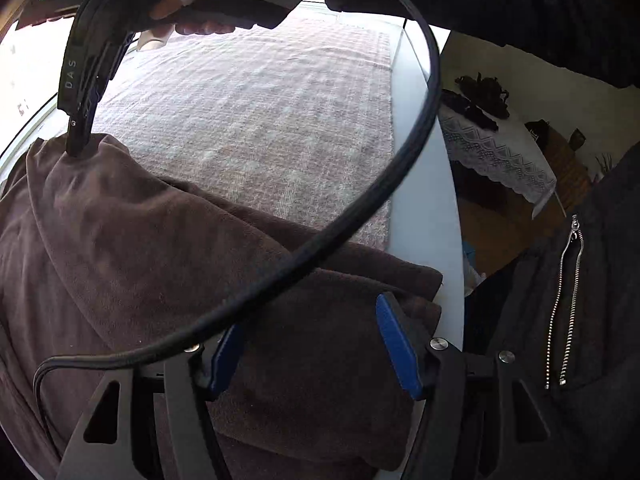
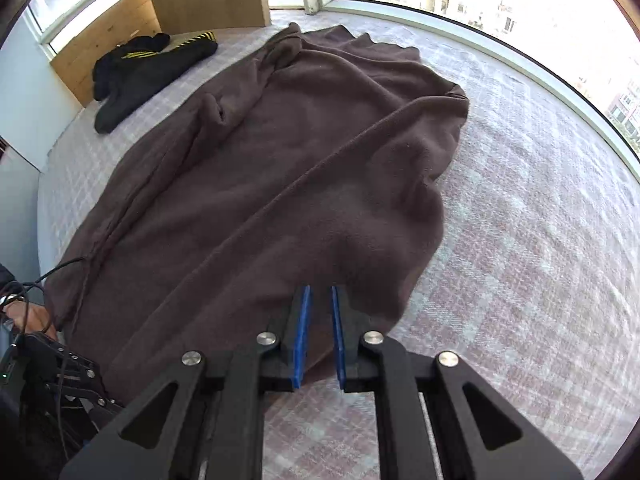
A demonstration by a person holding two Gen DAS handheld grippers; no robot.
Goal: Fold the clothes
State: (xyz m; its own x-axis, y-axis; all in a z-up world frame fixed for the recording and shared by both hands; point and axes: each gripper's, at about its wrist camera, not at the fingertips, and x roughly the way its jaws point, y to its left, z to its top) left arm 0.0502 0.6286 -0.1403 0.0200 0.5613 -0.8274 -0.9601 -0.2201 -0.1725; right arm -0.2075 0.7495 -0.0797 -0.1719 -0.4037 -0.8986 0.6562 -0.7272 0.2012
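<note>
Two grippers: both over one brown fleece garment (image 2: pixel 280 152) spread on the checked bed cover (image 2: pixel 520 240).
Right gripper (image 2: pixel 320 300): my jaws are nearly closed, pinching the near hem of the fleece between the blue pads (image 2: pixel 301 332); the left-wrist view shows its tip (image 1: pixel 78 148) holding a raised peak of cloth.
Left gripper (image 1: pixel 310 350): jaws stand about half open over a folded corner of the fleece; cloth lies between the pads, but I can't quite tell whether they press on it.
Garment: long, dull brown, soft nap, creased in ridges, one side folded over itself.
Cable (image 1: pixel 360 216): loops across my left view.
Black clothing (image 2: pixel 148 68): lies well apart, near the wooden board (image 2: pixel 104 32).
</note>
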